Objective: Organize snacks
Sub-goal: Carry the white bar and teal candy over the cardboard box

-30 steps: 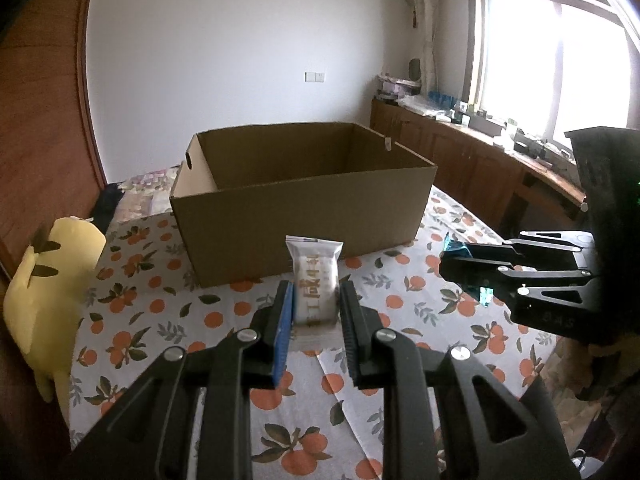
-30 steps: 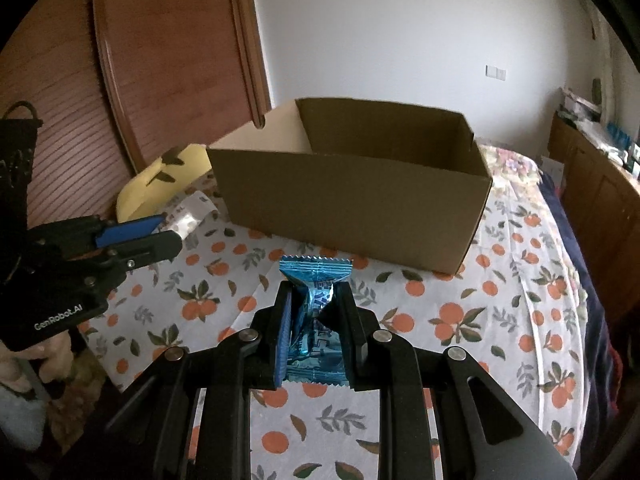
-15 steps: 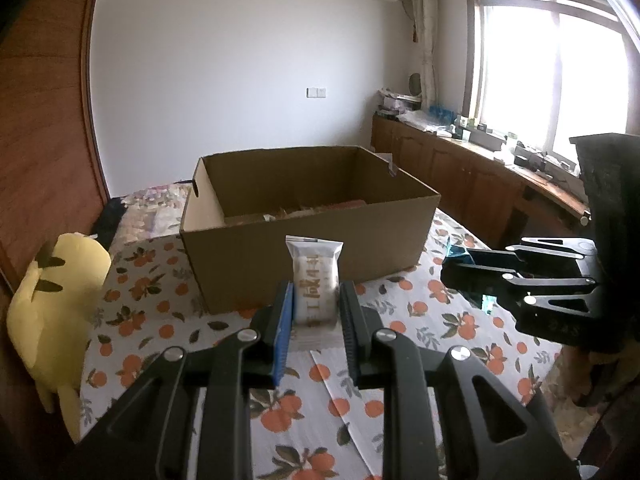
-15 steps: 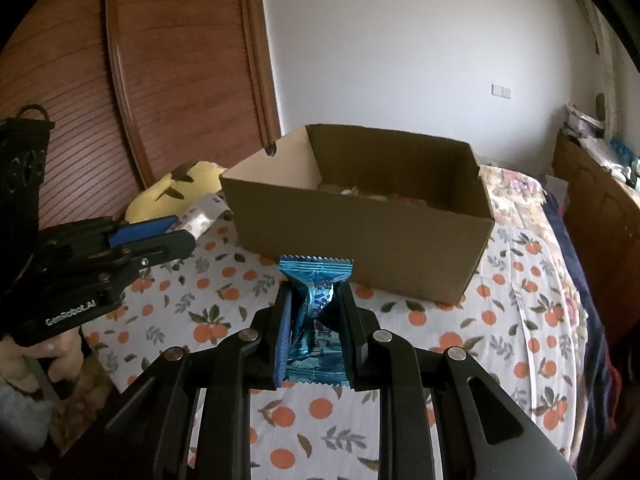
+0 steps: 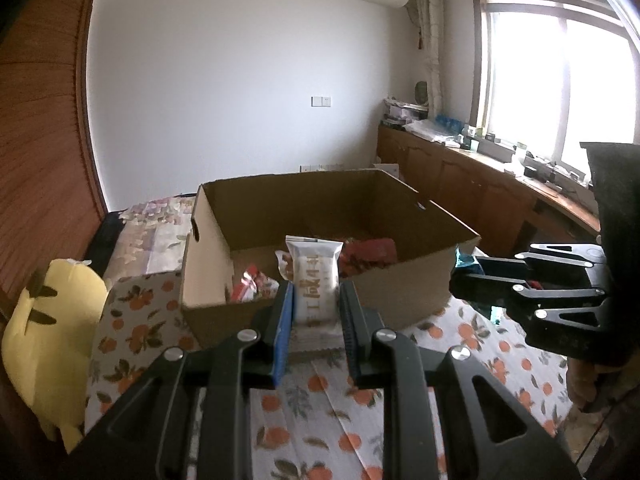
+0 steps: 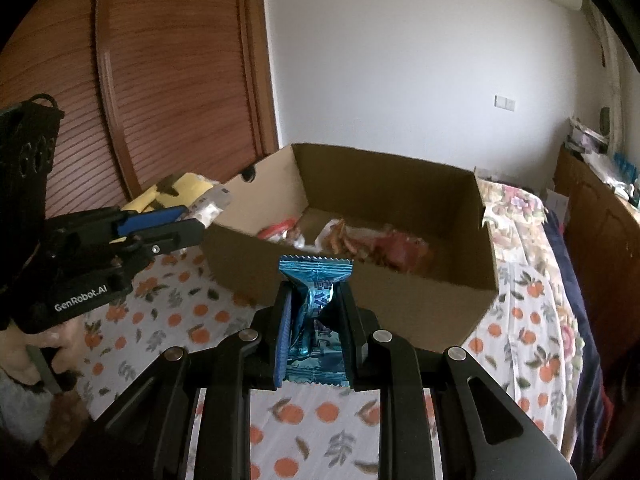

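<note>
- My left gripper [image 5: 315,320] is clamped on one white packet [image 5: 316,280], a flat, matte pillow pack with brown lettering, held upright between black fingers; one pad is blue.
- My right gripper [image 6: 314,322] is pinched shut on one blue packet [image 6: 315,308], shiny crinkled foil with serrated ends, squeezed narrow at its waist.
- One box [image 5: 404,288] of plain brown cardboard, rectangular and open-topped, sits at 12 o'clock from both grippers; each packet hovers at its near wall.
- Inside the box I see red and orange wrappers [image 6: 384,246], glossy and blurred; I cannot count them.
- In the left view the right gripper is at 3 o'clock; in the right view the left one is at 9 o'clock.
- One cloth [image 5: 320,432], white with an orange-fruit print, lies under everything.
- One yellow plush [image 5: 52,340], soft and rounded, lies at 9 o'clock.
</note>
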The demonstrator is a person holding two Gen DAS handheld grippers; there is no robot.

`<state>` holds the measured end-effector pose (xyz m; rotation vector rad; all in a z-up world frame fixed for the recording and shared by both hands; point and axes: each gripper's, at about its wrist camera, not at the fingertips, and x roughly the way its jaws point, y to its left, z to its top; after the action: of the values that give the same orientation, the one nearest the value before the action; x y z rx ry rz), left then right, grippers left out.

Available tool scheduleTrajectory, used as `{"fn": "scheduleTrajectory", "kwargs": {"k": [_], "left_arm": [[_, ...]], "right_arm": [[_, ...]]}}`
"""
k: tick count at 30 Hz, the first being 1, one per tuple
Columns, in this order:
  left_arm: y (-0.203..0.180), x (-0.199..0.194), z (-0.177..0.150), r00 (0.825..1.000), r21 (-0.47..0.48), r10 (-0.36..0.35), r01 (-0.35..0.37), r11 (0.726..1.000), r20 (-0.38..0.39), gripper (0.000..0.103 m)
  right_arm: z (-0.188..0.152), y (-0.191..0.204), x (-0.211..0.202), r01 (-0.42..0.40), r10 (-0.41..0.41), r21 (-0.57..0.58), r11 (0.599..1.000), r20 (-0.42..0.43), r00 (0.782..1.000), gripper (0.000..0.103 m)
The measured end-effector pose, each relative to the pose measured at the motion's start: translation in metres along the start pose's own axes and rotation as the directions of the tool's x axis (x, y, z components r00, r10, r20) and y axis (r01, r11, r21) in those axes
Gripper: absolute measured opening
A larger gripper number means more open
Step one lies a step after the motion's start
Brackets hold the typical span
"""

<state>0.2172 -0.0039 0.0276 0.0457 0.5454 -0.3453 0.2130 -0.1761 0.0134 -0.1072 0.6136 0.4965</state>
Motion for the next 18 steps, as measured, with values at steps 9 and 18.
{"fn": "scheduleTrajectory", "kwargs": {"k": [9,18], "left_arm": [[0.017,0.039,0.020,1.000,-0.006,-0.001,0.001,1.000,-0.012,0.021],[0.027,0.072,0.025,0.999,-0.014,0.012,-0.012,1.000,-0.030,0.021]], "right_arm": [[0.026,-0.019,0.033,0.003,-0.004,0.011,1.000,0.009,1.000,0.019],[0.043,-0.035,0.069,0.028,-0.028,0.018,0.999,-0.007,1.000,0.019]]}}
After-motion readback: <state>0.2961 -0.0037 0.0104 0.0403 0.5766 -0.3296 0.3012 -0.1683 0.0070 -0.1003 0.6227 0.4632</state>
